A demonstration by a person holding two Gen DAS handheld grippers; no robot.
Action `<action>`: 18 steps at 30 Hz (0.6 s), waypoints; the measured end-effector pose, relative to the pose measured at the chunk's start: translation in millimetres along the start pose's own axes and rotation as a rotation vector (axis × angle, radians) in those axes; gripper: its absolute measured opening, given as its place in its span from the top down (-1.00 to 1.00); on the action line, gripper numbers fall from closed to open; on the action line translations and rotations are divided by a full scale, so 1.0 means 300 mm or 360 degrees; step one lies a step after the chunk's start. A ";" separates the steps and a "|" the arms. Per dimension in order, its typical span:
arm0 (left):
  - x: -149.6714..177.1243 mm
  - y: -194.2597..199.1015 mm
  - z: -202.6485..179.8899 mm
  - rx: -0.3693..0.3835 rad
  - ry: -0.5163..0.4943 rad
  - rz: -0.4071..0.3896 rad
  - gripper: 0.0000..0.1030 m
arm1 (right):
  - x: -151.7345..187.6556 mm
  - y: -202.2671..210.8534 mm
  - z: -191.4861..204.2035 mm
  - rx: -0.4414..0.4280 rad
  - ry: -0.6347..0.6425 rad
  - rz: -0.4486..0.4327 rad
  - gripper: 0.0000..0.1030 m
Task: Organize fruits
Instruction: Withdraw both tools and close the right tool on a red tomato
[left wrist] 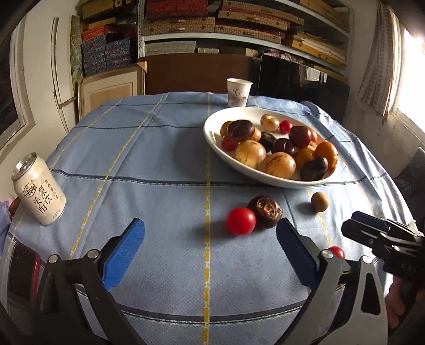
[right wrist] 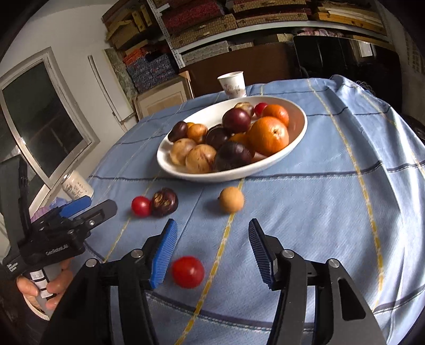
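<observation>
Both grippers, left (left wrist: 209, 254) and right (right wrist: 212, 252), gape empty; a tomato (right wrist: 187, 271) lies between the right's pads, bowl (right wrist: 170, 165) at 12 o'clock.

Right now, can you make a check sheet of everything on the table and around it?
Surface: blue checked tablecloth, wrinkled at the right edge.
Job's things: white bowl full of fruit; loose on the cloth are two red tomatoes, a dark mangosteen touching one tomato, and a tan round fruit.
Clutter: drink can, paper cup.
Grippers: left gripper open, empty; right gripper open, nearest tomato between its fingers.
Cables: nothing seen.
Surroundings: shelves of boxes, windows.
</observation>
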State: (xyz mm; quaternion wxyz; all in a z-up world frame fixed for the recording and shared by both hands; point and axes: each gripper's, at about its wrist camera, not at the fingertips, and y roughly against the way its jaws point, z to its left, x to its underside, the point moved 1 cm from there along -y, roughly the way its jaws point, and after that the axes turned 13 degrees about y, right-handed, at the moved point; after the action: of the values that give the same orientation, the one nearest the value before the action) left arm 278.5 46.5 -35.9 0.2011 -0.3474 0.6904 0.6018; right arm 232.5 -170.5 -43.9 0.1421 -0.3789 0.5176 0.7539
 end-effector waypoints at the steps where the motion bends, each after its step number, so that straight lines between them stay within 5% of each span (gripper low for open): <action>1: 0.002 -0.004 0.003 -0.0020 0.0009 0.0002 -0.91 | 0.007 0.000 0.015 0.0006 0.0028 0.0012 -0.13; 6: 0.004 -0.017 0.013 -0.0078 0.0004 0.0006 -0.91 | 0.023 -0.015 0.090 0.0062 0.0205 0.0052 -0.14; 18: -0.003 -0.024 0.022 -0.0081 0.0036 0.0040 -0.91 | 0.040 -0.058 0.076 0.0066 0.0161 0.0168 -0.14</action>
State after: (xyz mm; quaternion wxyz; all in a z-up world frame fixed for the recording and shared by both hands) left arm 283.5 52.8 -41.7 0.1768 -0.3506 0.6813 0.6177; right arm 225.2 -144.9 -60.2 0.0837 -0.3856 0.5587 0.7294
